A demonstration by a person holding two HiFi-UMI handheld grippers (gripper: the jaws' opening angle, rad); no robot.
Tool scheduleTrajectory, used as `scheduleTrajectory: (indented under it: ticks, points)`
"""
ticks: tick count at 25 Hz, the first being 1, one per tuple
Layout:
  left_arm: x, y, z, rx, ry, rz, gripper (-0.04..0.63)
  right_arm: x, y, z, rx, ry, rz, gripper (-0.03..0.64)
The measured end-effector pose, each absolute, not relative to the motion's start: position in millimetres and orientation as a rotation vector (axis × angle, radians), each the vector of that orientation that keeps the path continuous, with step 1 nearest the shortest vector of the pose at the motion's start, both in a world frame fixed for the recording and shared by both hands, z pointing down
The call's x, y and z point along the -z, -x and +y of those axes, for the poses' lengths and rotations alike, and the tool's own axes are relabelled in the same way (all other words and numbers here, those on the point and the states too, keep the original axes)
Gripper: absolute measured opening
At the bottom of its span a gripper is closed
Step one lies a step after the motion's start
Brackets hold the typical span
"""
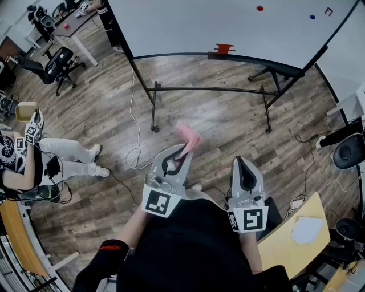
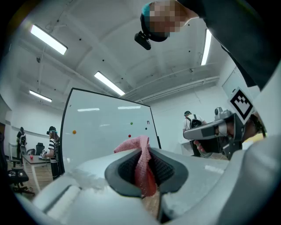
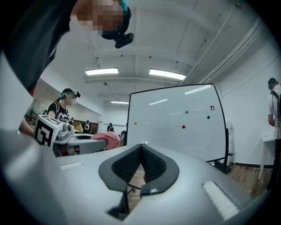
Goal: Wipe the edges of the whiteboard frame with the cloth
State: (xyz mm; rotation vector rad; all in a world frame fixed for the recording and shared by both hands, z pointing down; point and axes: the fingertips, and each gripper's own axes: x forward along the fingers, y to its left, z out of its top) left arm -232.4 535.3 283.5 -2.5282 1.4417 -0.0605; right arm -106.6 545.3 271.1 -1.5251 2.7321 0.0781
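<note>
Left gripper (image 1: 181, 153): jaws pinched narrow on the cloth, which runs up between the two dark pads and sticks out past the tips.
Cloth (image 1: 189, 137): pink and bunched, held in the air above the floor, toward 12 o'clock from the left gripper's tips and well short of the whiteboard.
Right gripper (image 1: 242, 162): jaws brought together, pads meeting at the tips with nothing between them; it sits at 3 o'clock of the left gripper, a little apart, also pointing toward 12 o'clock.
Floor (image 1: 228, 125): wood planks under both grippers, with a thin pale cable (image 1: 135, 114) trailing across it at 11 o'clock of the left gripper.
Whiteboard (image 1: 217, 23): stands at 12 o'clock across the top of the head view, its white face toward the grippers.
Frame (image 1: 171, 55): dark edging around the board; its lower edge is the side nearest the cloth, and nothing touches it.
Tray item (image 1: 224, 48): a small orange-red block sits on the board's bottom ledge.
Magnets: a red dot (image 1: 260, 8) and a blue dot (image 1: 312, 17) are on the board's face toward 1 o'clock.
Stand (image 1: 211, 89): black legs and a crossbar beneath the board.
Seated person (image 1: 34, 159): at 9 o'clock, in pale trousers.
Office chair (image 1: 54, 65): black, at 10 o'clock.
</note>
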Motion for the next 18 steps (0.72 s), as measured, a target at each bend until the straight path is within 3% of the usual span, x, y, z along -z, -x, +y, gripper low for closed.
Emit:
scheduleTrajectory:
  ticks: [18]
  points:
    - [-288.9, 245.3, 519.9, 0.066, 2.502, 1.480, 0.025, -280.2, 116.6, 527.3, -0.052, 1.490, 2.769, 0.000]
